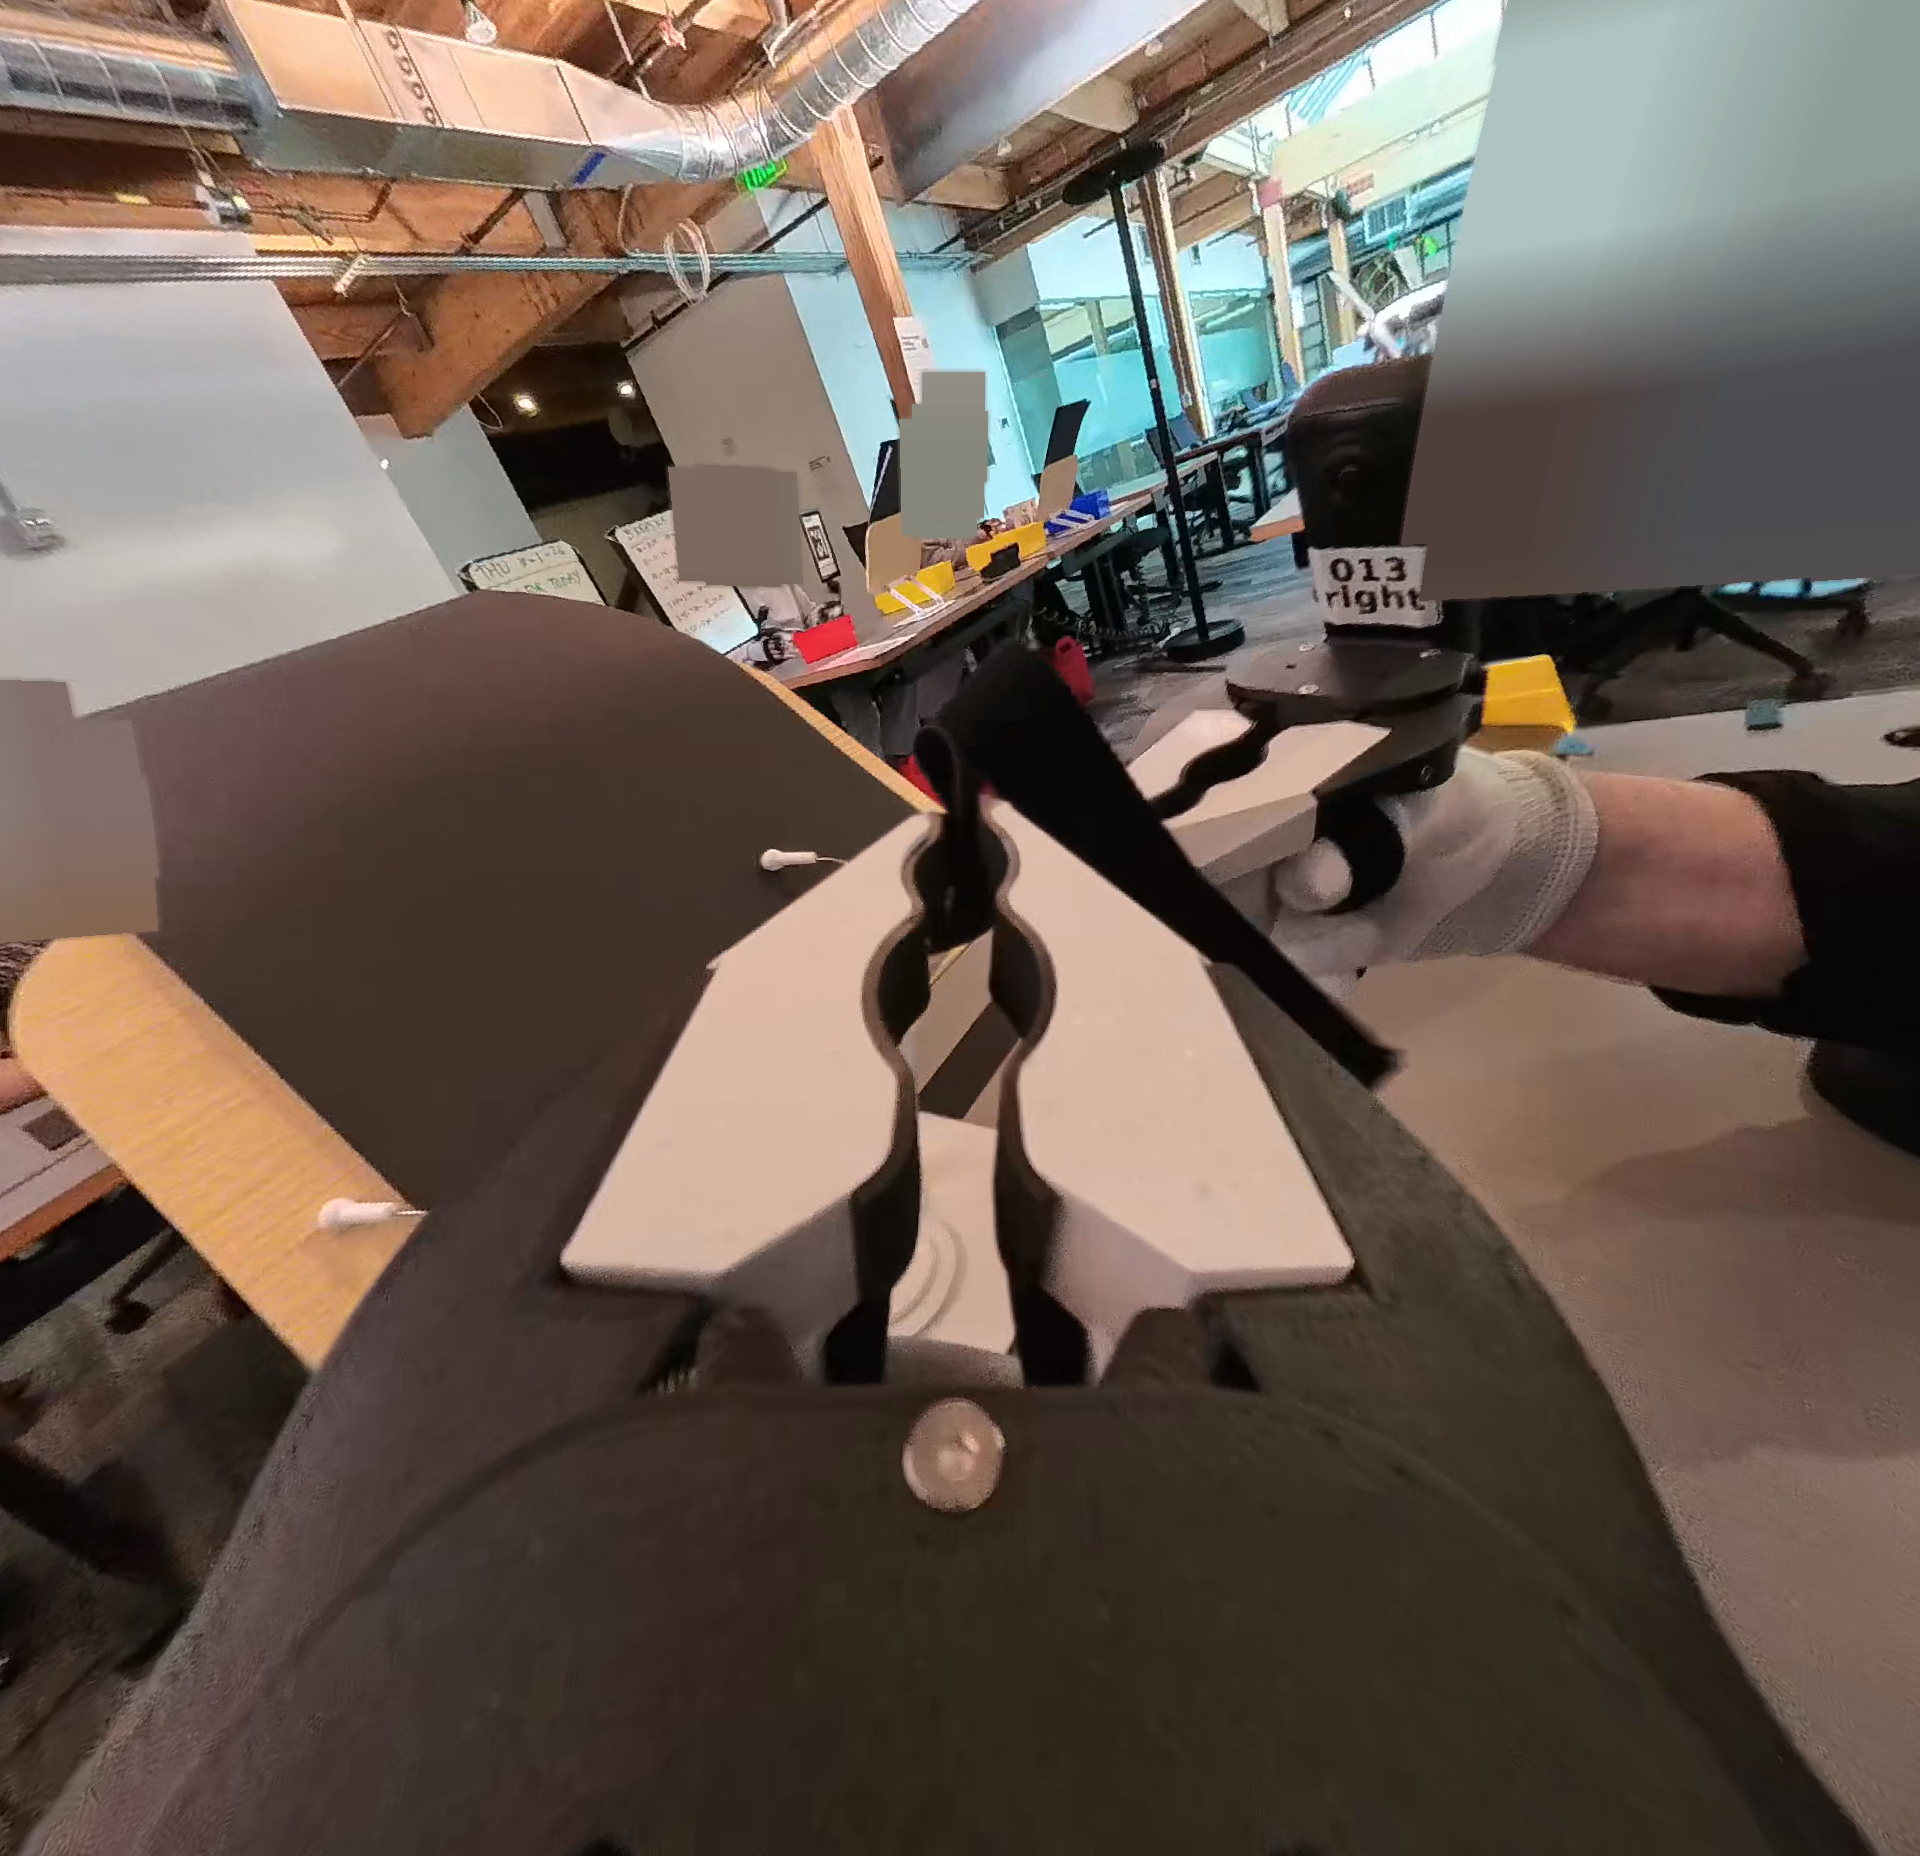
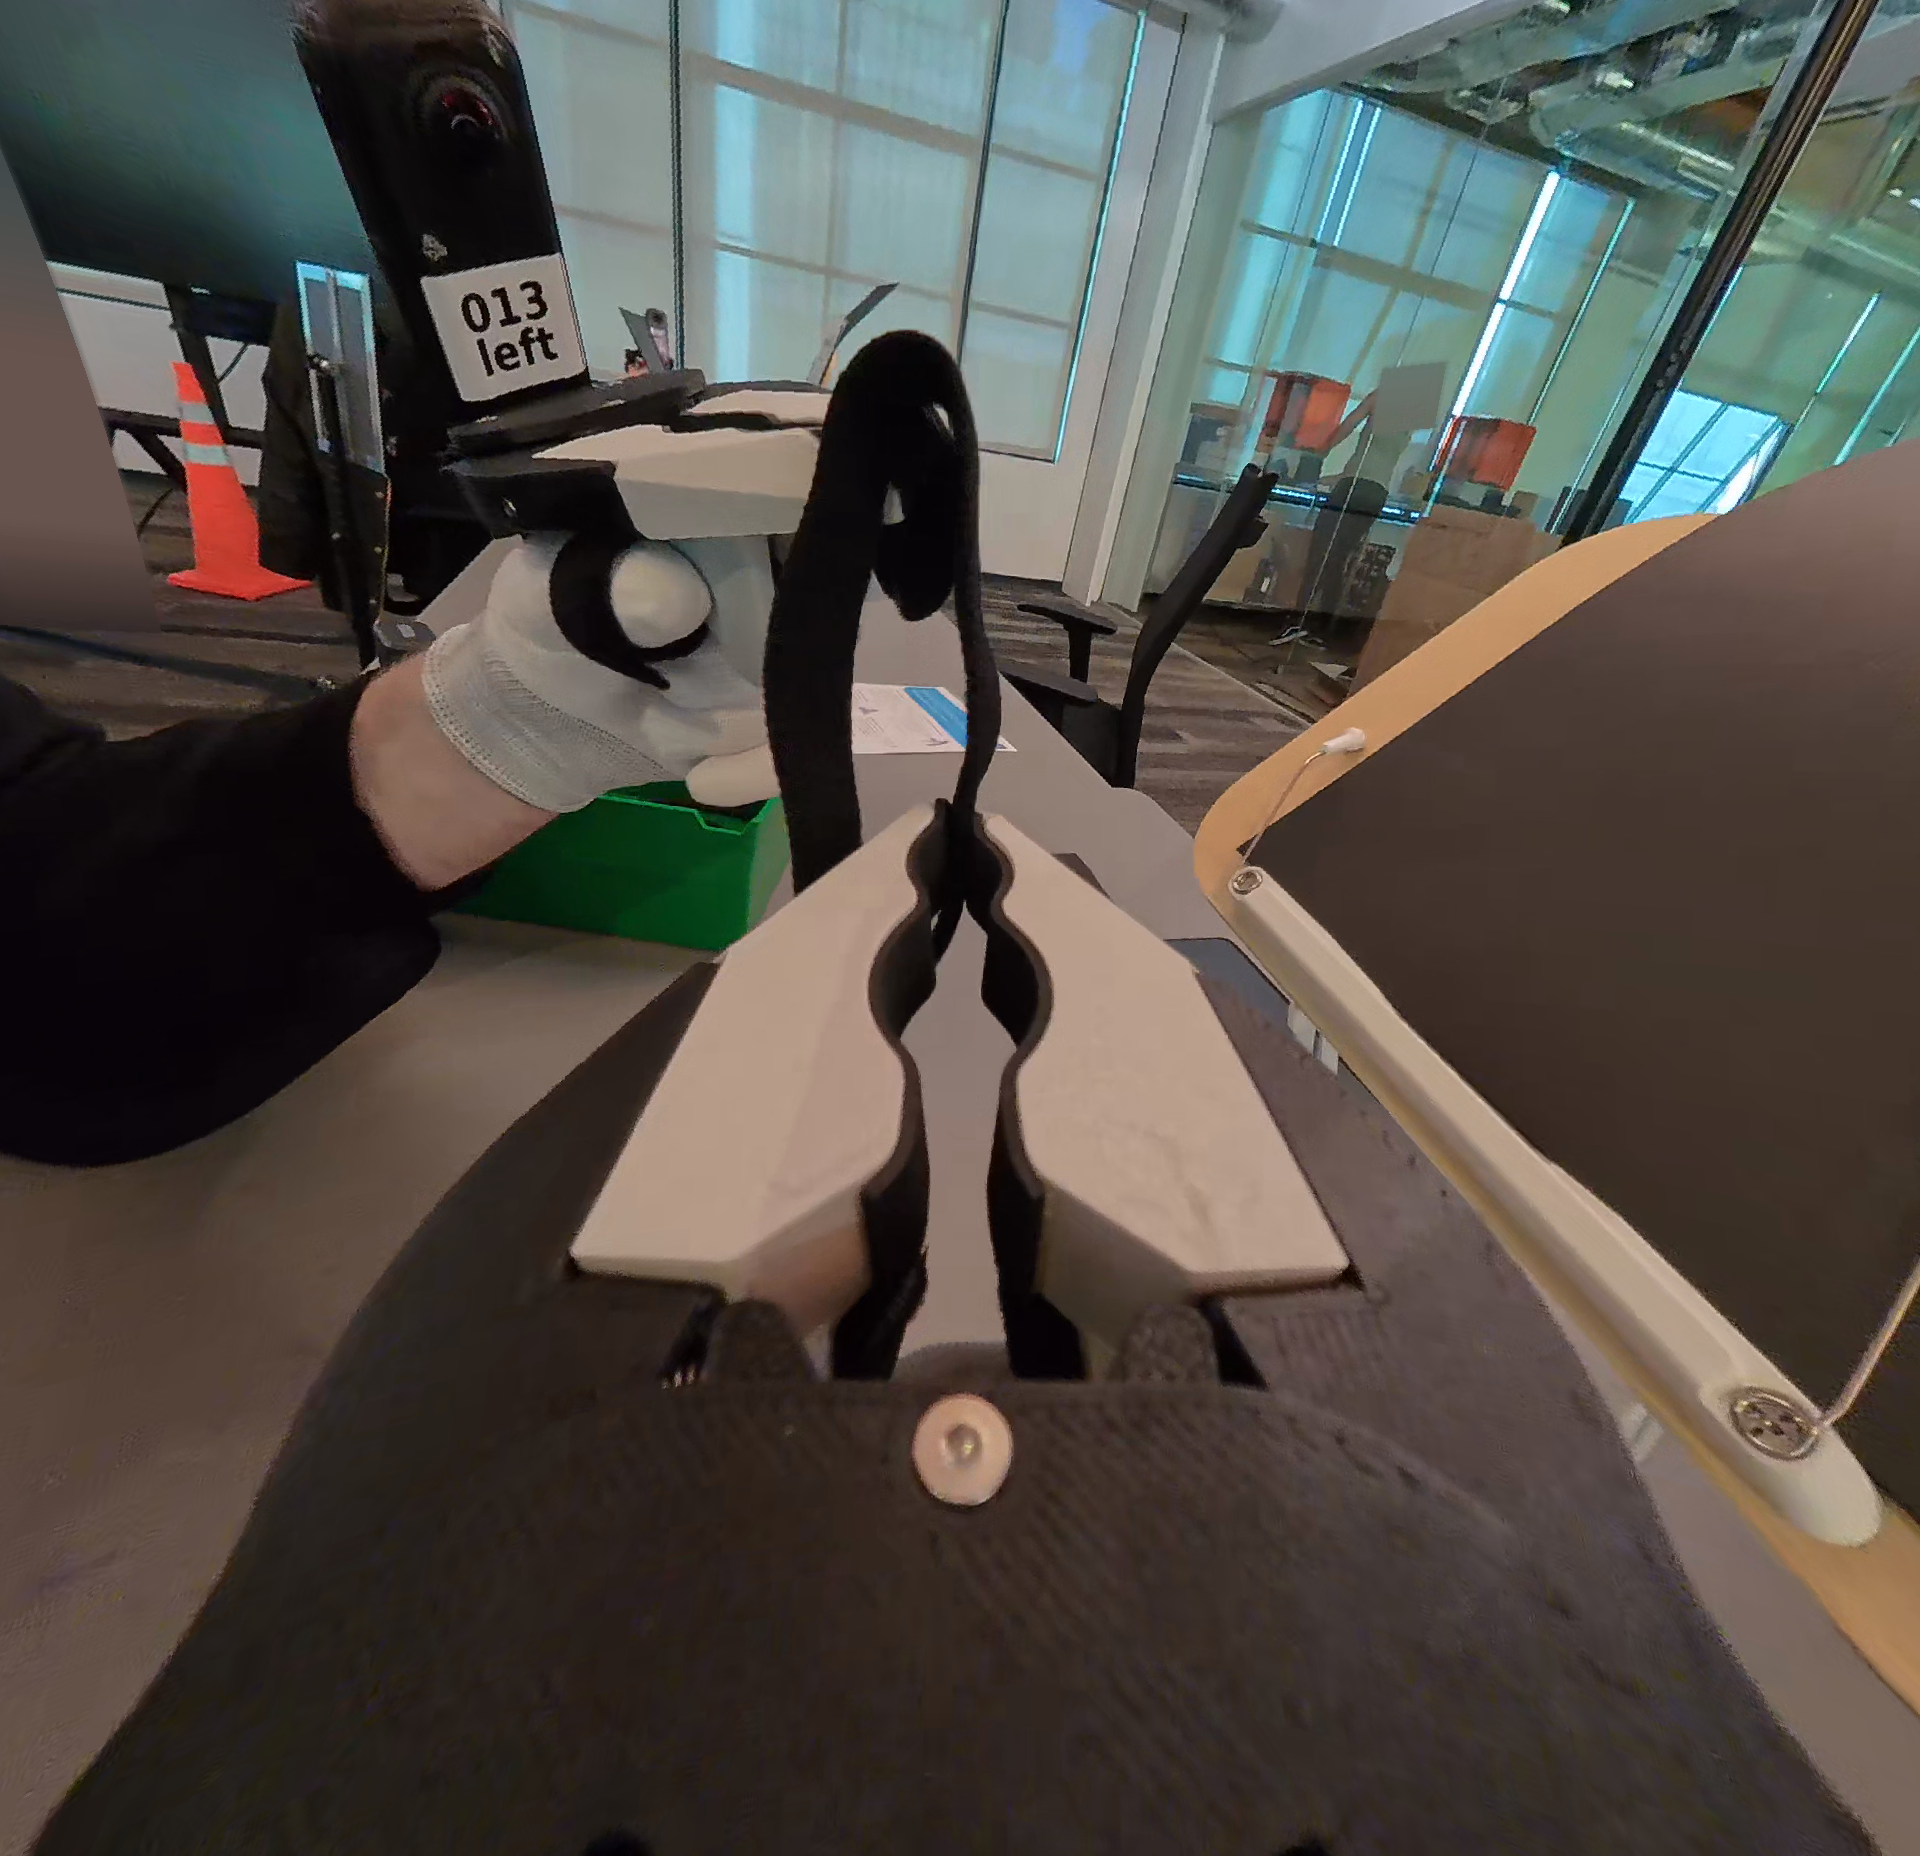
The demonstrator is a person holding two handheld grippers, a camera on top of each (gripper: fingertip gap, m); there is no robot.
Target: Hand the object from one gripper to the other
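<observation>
A long black fabric strap (image 1: 1049,736) hangs between both grippers above a grey table (image 2: 260,1235). My left gripper (image 1: 961,835) is shut on a folded part of the strap at its fingertips. One strap end runs down to the right across the right gripper (image 1: 1148,778), held by a white-gloved hand. In the right wrist view, my right gripper (image 2: 956,824) is shut on a thin part of the strap (image 2: 810,663). The strap loops up over the left gripper (image 2: 831,456), and its other end hangs down at the left.
A green box (image 2: 644,871) stands on the table under the left hand, with a paper sheet (image 2: 914,715) beyond it. A dark divider panel with a wooden edge (image 2: 1610,819) stands close on the right; it also shows in the left wrist view (image 1: 468,850). An office chair (image 2: 1143,643) stands behind.
</observation>
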